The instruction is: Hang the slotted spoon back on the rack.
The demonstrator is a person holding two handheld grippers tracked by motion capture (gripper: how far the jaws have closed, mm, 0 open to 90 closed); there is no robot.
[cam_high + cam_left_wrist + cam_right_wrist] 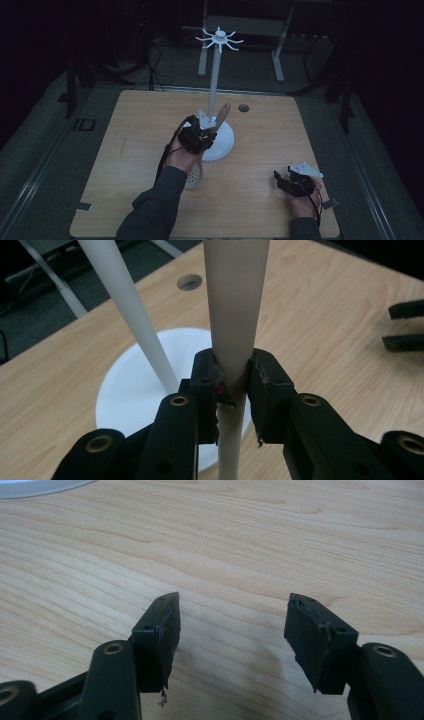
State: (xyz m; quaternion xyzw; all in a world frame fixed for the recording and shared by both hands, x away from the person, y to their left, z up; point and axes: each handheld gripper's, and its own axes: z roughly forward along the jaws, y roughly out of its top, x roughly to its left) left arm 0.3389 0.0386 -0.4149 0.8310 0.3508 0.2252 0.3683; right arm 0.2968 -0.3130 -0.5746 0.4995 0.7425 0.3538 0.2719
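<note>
A beige utensil stands tilted, its handle (222,116) rising beside the white stand's pole (214,80) and its perforated head (193,176) low by the person's wrist. My left gripper (206,134) is shut on that handle, just in front of the stand's round base (224,142). In the left gripper view, both black pads of my left gripper (235,379) press the beige handle (235,305), with the white pole (131,307) and base (131,385) just behind. My right gripper (277,180) rests open near the table's front right. In its own view my right gripper (232,625) has bare wood between its jaws.
The stand's top carries several curved white hooks (219,38). A round cable hole (243,108) lies in the wooden tabletop (145,130) behind the base. Table legs and cables stand on the dark floor beyond. The right gripper's jaws (404,325) show at the left gripper view's right edge.
</note>
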